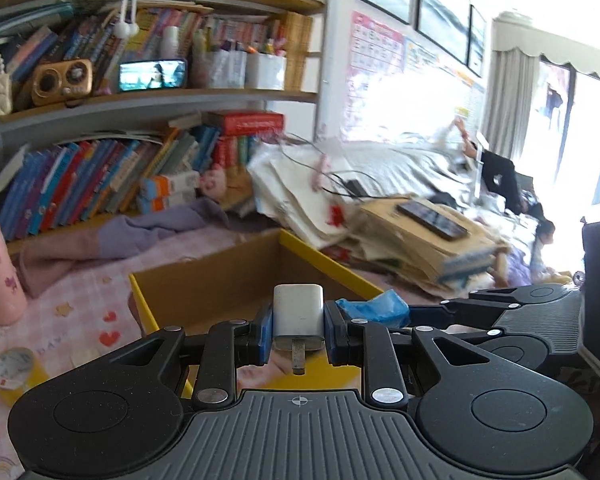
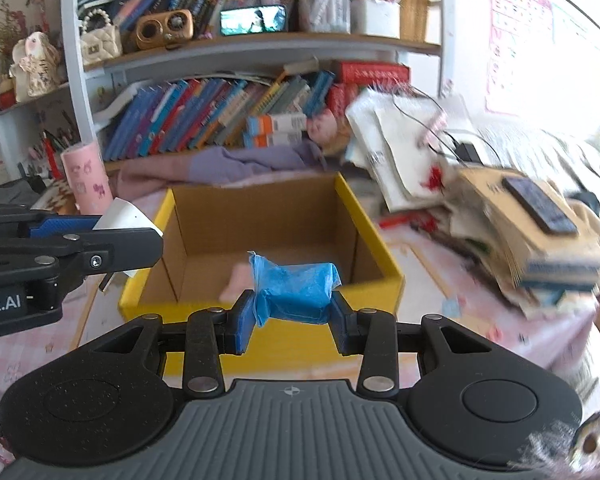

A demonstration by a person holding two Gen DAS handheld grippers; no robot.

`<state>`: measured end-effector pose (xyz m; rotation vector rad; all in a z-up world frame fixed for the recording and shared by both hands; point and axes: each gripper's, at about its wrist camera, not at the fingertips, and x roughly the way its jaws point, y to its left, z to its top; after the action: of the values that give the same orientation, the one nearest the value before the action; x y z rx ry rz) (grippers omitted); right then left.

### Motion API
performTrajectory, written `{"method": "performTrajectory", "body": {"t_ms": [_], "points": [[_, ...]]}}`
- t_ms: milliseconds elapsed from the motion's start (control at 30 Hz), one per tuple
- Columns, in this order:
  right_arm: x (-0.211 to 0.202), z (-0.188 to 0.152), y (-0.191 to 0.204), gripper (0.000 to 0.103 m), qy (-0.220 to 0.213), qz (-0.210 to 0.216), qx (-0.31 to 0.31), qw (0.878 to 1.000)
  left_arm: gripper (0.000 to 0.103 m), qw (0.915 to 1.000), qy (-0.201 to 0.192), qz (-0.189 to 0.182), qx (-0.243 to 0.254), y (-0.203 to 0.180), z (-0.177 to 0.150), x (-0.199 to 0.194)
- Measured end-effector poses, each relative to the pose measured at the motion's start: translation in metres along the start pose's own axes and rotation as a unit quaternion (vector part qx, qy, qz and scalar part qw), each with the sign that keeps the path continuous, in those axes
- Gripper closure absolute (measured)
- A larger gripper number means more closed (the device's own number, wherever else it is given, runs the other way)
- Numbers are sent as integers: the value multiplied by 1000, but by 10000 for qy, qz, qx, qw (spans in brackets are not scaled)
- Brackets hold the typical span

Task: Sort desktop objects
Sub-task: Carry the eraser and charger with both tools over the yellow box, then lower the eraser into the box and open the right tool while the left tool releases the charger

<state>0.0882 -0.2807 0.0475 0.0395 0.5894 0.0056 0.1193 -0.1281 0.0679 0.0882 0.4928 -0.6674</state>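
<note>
My left hand-held gripper [image 1: 299, 326] pinches a white, rounded plastic plug-in charger [image 1: 298, 314] between its blue pads; the charger stands upright in the grip, its metal prong pointing back toward the camera; it is held off the desk, above the near wall of an open cardboard box with yellow outer faces and rim [image 1: 342, 268].

My right hand-held gripper [image 2: 293, 314] pinches a crumpled packet wrapped in blue plastic film [image 2: 296, 290]; the packet lies crosswise between the pads, clear of the desk, over the near rim of the same box [image 2: 382, 240]; inside the box, behind the packet, a small pale pink item [image 2: 236, 282] shows, its kind not discernible.

In the right wrist view the left hand-held gripper [image 2: 116, 220] enters from the left edge, beside the box's left wall, with the white charger [image 2: 122, 214] at its tip; in the left wrist view the right hand-held gripper [image 1: 374, 312] sits just right of mine, the blue packet [image 1: 376, 308] in it.

The desk carries a pink checked cloth with small printed figures [image 1: 84, 300]; the box stands near its middle; a pink cylindrical tumbler with cartoon prints [image 1: 0, 272] stands toward the left edge; a roll of yellow tape [image 1: 16, 372] lies at the near left; a leaning stack of papers and brown envelopes [image 1: 412, 236] occupies the right side, a dark phone [image 1: 432, 220] resting on top; a lilac and pink folded cloth [image 1: 140, 232] lies along the far edge, below a crowded bookshelf [image 1: 140, 100].
</note>
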Motion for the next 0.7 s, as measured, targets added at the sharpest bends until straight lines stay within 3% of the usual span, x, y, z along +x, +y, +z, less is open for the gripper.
{"method": "performTrajectory", "body": {"t_ms": [300, 700], "points": [[49, 33, -12, 67, 3, 509, -475, 9976, 79, 9976, 53, 646, -254, 18, 15, 37], [119, 38, -6, 67, 605, 1226, -1347, 9814, 79, 9906, 617, 1145, -412, 33, 12, 91]]}}
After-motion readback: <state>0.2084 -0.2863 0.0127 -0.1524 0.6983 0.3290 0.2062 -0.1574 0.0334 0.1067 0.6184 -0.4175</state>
